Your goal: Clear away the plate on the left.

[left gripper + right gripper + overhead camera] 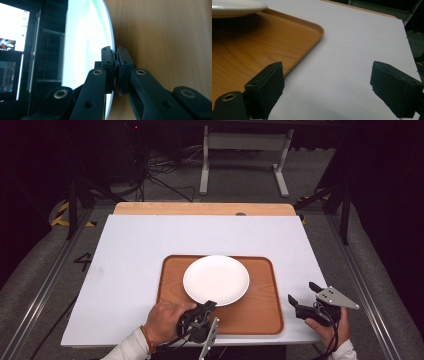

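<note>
Jaws of left gripper [117,65] clamped on white plate [216,280] rim.

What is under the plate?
The plate sits over a wooden tray on the table. The left gripper clamps its near rim. What the plate covers on the tray is hidden.

Dim room, blackness pooling along the walls. White counter [150,250] catching the light, a pale wooden edge [204,209] peeking out behind it. Grey floor [310,175] stretching beyond, black cables [160,170] tangling there beside a white metal frame [245,142]. Lit monitors [11,47] glowing in the left gripper view.
</note>
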